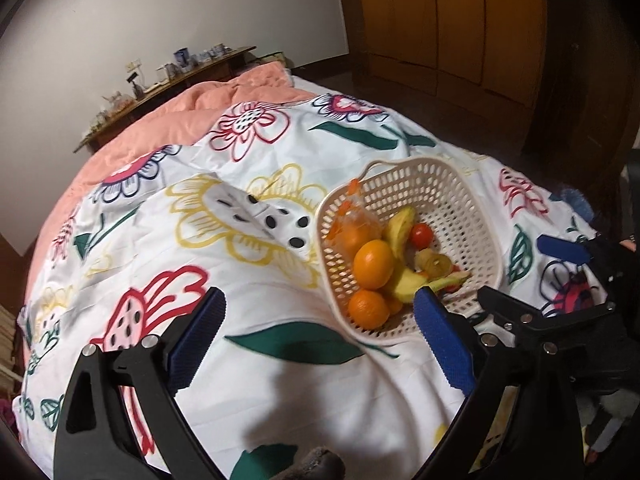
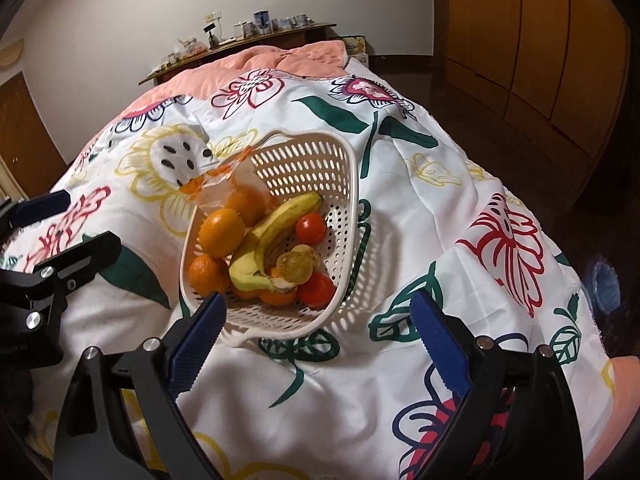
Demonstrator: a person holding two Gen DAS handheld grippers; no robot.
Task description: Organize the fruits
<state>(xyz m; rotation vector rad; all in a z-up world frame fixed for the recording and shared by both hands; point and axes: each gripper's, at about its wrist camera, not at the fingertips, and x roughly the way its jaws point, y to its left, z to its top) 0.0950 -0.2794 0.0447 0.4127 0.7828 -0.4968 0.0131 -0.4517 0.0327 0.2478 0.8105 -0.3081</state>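
Note:
A cream slotted basket (image 1: 440,184) (image 2: 312,160) lies on the flowered bedspread. Inside are oranges (image 1: 373,264) (image 2: 221,232), a yellow banana (image 2: 276,224), red tomatoes (image 1: 422,235) (image 2: 311,229), a brownish-green fruit (image 2: 294,267) and a clear bag with an orange (image 1: 352,228). My left gripper (image 1: 320,300) is open over the cloth at the basket's near left corner, nothing between its blue pads. My right gripper (image 2: 319,304) is open just short of the basket's near rim, holding nothing. Each gripper also shows at the edge of the other's view.
The white flowered bedspread (image 1: 280,360) covers the bed, with a pink quilt (image 2: 288,56) at the far end. A wooden shelf with cups and small items (image 2: 256,36) runs along the wall. Wooden wardrobe doors (image 2: 540,48) stand at the right beyond dark floor.

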